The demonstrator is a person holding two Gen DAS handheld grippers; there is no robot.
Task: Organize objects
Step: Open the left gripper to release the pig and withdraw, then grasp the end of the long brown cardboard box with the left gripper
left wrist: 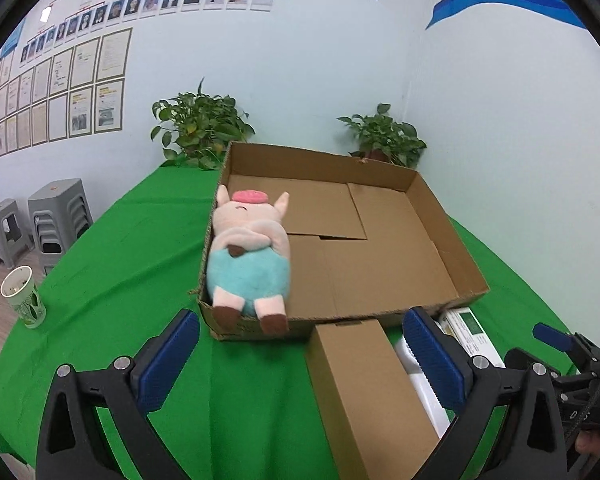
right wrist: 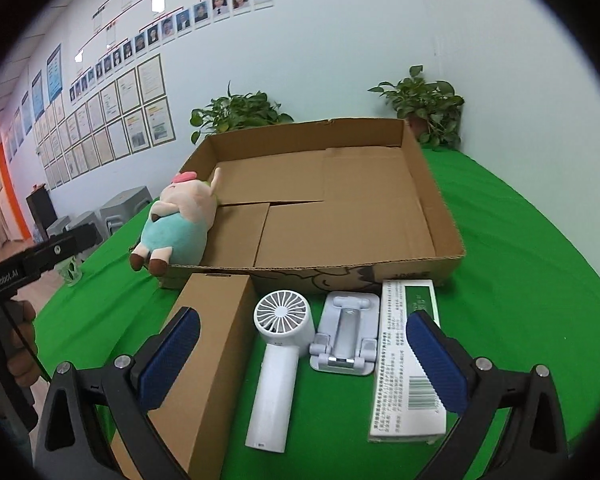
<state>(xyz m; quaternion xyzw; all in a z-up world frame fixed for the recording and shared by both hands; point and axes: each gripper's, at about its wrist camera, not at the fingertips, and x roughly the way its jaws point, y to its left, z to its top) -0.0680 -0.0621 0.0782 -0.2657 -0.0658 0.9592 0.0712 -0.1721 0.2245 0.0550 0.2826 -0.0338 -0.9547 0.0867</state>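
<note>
The pig (left wrist: pixel 249 258) lies along the left wall of the tray (left wrist: pixel 440 216), hooves over the near rim, which I judge leaves the floor free for the rest. Queued on the cloth (right wrist: pixel 540 240) before it are the box (right wrist: pixel 204 344), fan (right wrist: pixel 278 356), stand (right wrist: pixel 346 336) and carton (right wrist: pixel 406 360). My left tongs (left wrist: pixel 300 356) gape wide, empty, above the cloth. My right tongs (right wrist: pixel 304 354) gape wide too, holding nothing, above the fan and stand.
</note>
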